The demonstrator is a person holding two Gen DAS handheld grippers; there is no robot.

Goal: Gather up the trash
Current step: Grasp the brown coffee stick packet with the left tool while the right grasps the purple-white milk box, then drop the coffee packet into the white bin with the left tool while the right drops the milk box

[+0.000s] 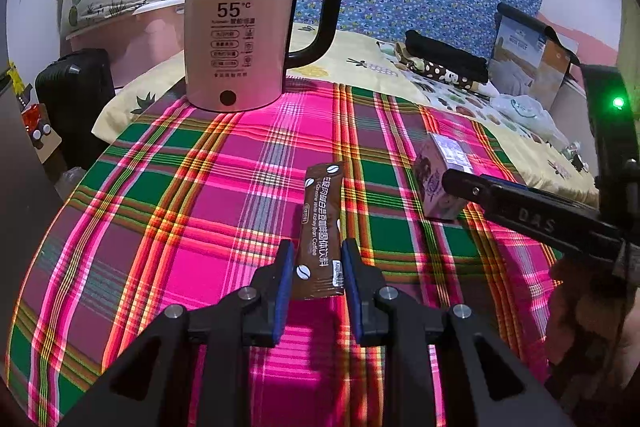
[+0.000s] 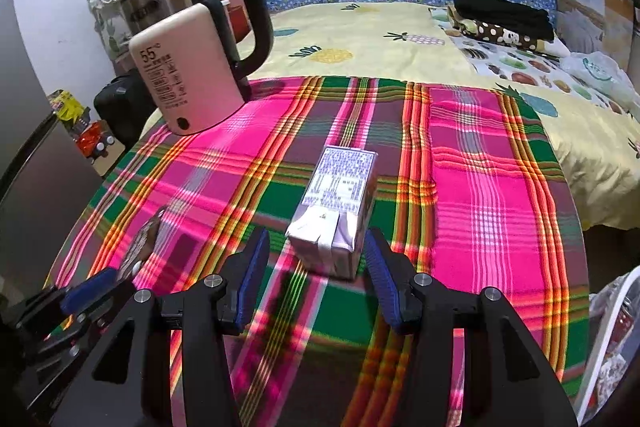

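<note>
Grippers over a plaid cloth, one holding a coffee sachet, the other straddling a small carton.

The left gripper (image 1: 316, 259) is clamped on the lower end of a brown coffee sachet (image 1: 320, 227), which sticks out forward between its blue pads (image 1: 285, 279) above the plaid cloth (image 1: 200, 207). The right gripper (image 2: 316, 255) stands spread, its pads on either side of the near end of a small silver drink carton (image 2: 336, 211) and not pressing it; the carton lies on the cloth near the middle. A pink electric kettle (image 2: 188, 79) stands at the cloth's far left corner, well apart from both. A yellow bedsheet (image 2: 360, 39) lies beyond the cloth.
</note>
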